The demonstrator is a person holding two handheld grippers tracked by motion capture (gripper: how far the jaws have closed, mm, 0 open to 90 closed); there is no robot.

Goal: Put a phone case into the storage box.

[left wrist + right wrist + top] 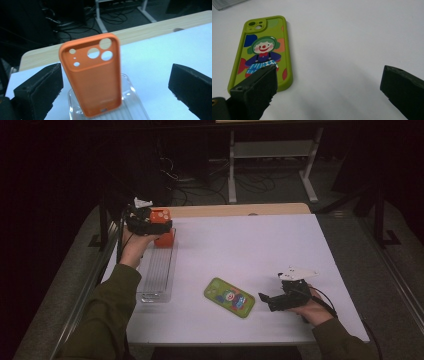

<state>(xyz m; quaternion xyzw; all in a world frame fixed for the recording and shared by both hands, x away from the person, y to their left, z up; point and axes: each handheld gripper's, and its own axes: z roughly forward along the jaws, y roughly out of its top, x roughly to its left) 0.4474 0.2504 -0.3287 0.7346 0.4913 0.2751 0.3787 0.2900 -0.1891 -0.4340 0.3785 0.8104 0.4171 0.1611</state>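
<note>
Orange phone case [93, 77] — upright in clear rack [130, 100], camera holes uppermost.

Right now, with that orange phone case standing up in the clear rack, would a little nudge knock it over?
Probably. The orange phone case stands tall on its narrow end in the clear rack, leaning a bit. It looks thin and hollow, so likely light. The left claw stands open around it, giving no support.

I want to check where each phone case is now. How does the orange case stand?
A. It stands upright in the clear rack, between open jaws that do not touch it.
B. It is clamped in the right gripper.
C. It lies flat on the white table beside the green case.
A: the orange case stands upright in the clear rack, with the left gripper jaws wide apart on both sides of it.
</note>
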